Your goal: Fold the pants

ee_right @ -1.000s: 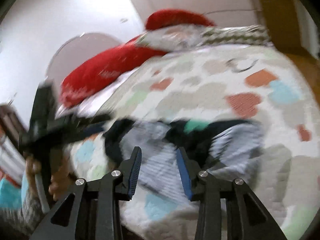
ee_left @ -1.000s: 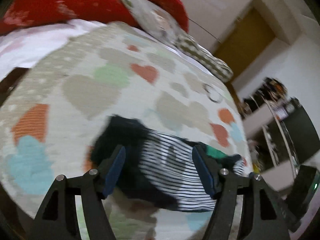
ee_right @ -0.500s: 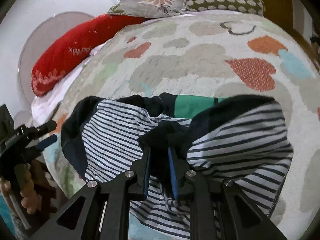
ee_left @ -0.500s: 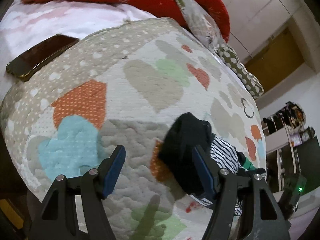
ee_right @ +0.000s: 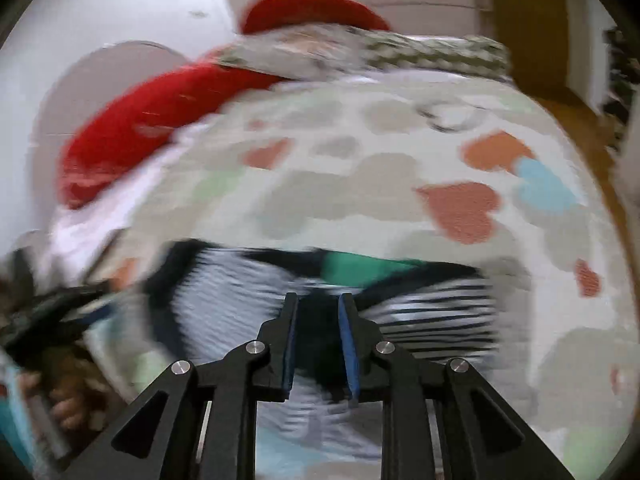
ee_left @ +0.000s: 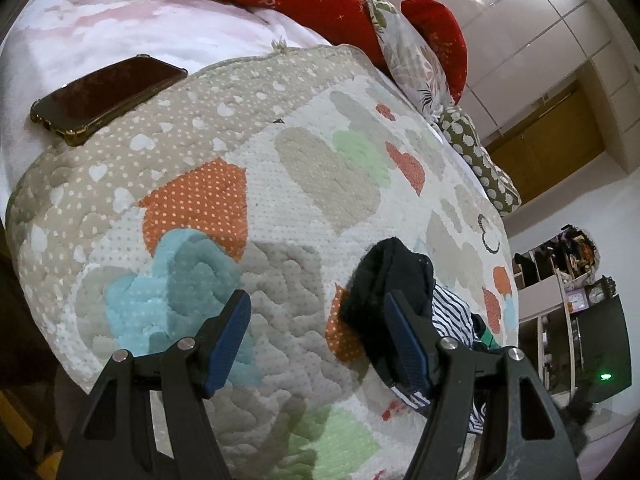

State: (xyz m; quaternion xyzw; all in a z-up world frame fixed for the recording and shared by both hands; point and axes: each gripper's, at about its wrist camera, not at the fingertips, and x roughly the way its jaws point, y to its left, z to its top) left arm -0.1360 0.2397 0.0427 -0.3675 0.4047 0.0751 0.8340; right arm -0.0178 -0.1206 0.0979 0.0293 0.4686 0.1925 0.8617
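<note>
The left gripper (ee_left: 318, 334) stood wide with nothing between its blue pads, only the quilt (ee_left: 280, 168) below. Its right-hand finger sat just in front of a dark bunched end of the pants (ee_left: 390, 280), whose black-and-white striped cloth trailed off toward the lower right. The right gripper (ee_right: 318, 342) was drawn narrow, its pads pinching a dark fold of the pants (ee_right: 432, 320) near the green waistband; that view was smeared by motion. At its left edge a hand (ee_right: 66, 404) held the other tool.

The pants lay near the bed's near edge, on a white quilt patterned with beige, orange, green and blue hearts and a dotted beige border. A phone (ee_left: 108, 98) in a clear case lay at the border on a pale sheet. Red pillows (ee_left: 304, 4) and a spotted cushion (ee_left: 480, 164) lined the far side. Beyond stood pale wardrobe panels, a wooden door (ee_left: 548, 144) and cluttered shelves (ee_left: 568, 280).
</note>
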